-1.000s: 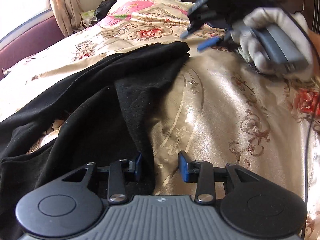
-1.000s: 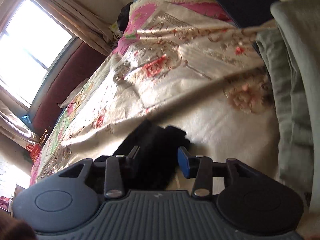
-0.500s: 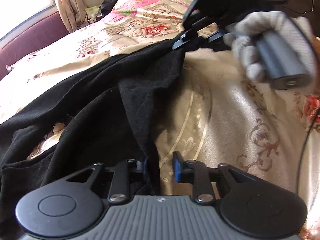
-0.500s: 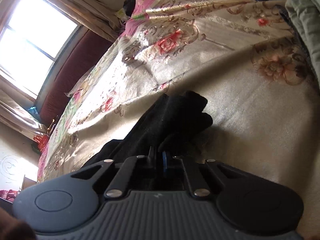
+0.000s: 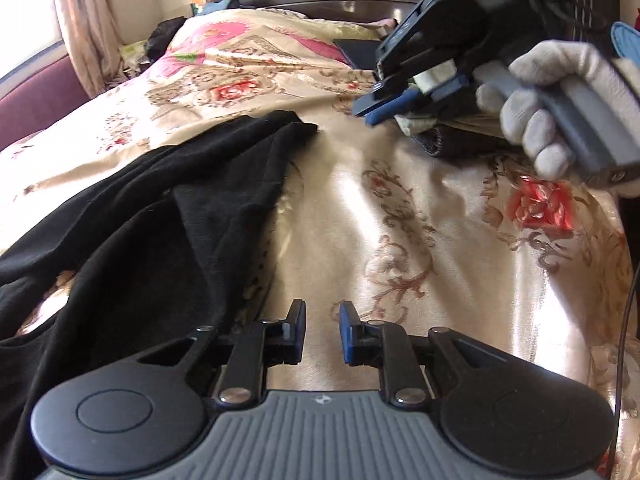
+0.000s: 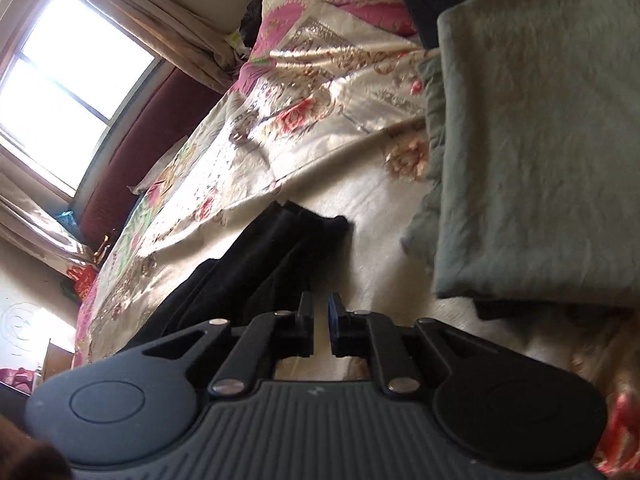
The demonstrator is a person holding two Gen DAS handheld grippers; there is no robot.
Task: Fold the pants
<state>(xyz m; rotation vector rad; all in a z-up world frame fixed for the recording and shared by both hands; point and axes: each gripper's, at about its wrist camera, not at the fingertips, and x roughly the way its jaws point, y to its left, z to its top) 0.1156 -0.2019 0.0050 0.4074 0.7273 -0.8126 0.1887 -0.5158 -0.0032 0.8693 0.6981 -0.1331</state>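
I'm seeing the black pants (image 5: 168, 208) lying rumpled on the floral bedspread (image 5: 420, 240). My left gripper (image 5: 322, 330) is sitting narrowly parted, empty; my right gripper (image 6: 321, 326), jaws just reopening slightly, is gripping nothing.

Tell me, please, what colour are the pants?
Plain black pants, clearest in the left wrist view.

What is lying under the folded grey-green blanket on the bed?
Under the grey-green blanket a dark fabric edge shows at its near side, on the floral bedspread. What that fabric is, and how far it runs beneath, is covered.
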